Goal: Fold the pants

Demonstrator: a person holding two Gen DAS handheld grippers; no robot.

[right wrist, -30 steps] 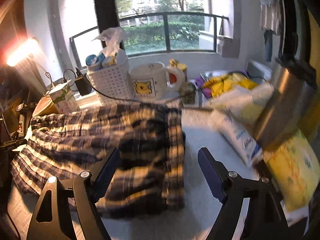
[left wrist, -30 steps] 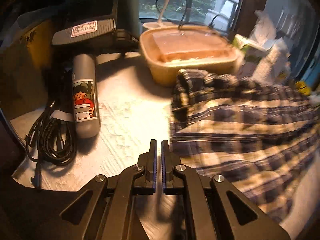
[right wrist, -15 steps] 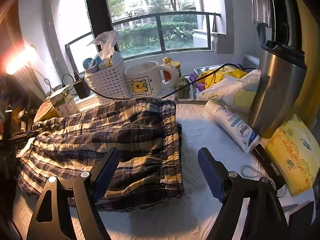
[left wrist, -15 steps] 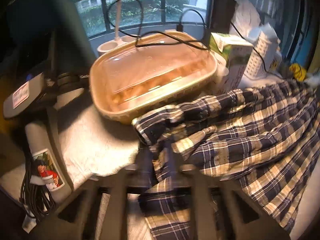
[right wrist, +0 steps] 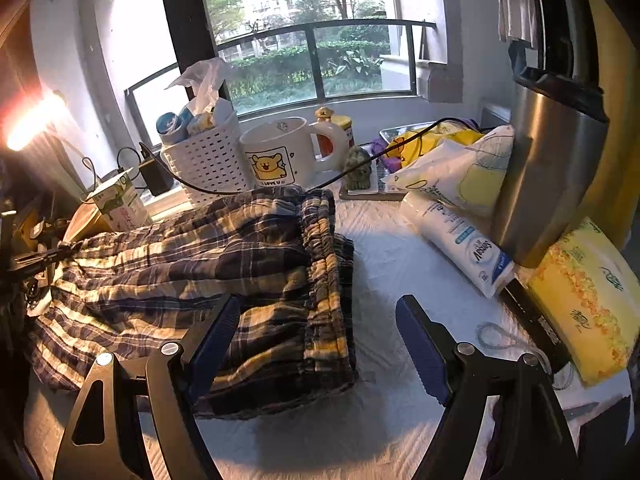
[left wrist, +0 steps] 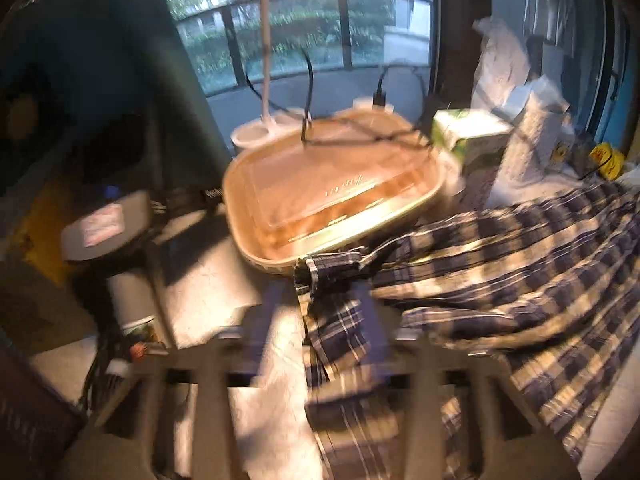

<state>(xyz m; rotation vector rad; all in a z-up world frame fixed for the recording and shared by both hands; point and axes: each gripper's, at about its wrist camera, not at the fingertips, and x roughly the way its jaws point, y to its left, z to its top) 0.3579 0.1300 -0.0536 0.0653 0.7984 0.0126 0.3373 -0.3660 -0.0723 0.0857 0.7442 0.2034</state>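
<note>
The plaid pants (right wrist: pixel 224 280) lie folded lengthwise on the white cloth, waistband toward the right. In the left wrist view the pants (left wrist: pixel 500 272) spread to the right, and the hem end (left wrist: pixel 332 280) lies between my left fingers. My left gripper (left wrist: pixel 316 312) is blurred, jaws apart, straddling the hem. My right gripper (right wrist: pixel 316 344) is open above the waistband end, holding nothing.
A tan lidded food container (left wrist: pixel 332 192) and a green carton (left wrist: pixel 472 148) stand behind the hem. A grey bottle (left wrist: pixel 132 308) and cables lie left. A white basket (right wrist: pixel 204 164), mug (right wrist: pixel 280 156), steel flask (right wrist: pixel 548 168), wipes pack (right wrist: pixel 460 240) and yellow tissue pack (right wrist: pixel 588 300) crowd the back and right.
My left gripper has opened from shut and moved forward and right onto the pants' hem. My right gripper has stayed open and shifted only slightly.
</note>
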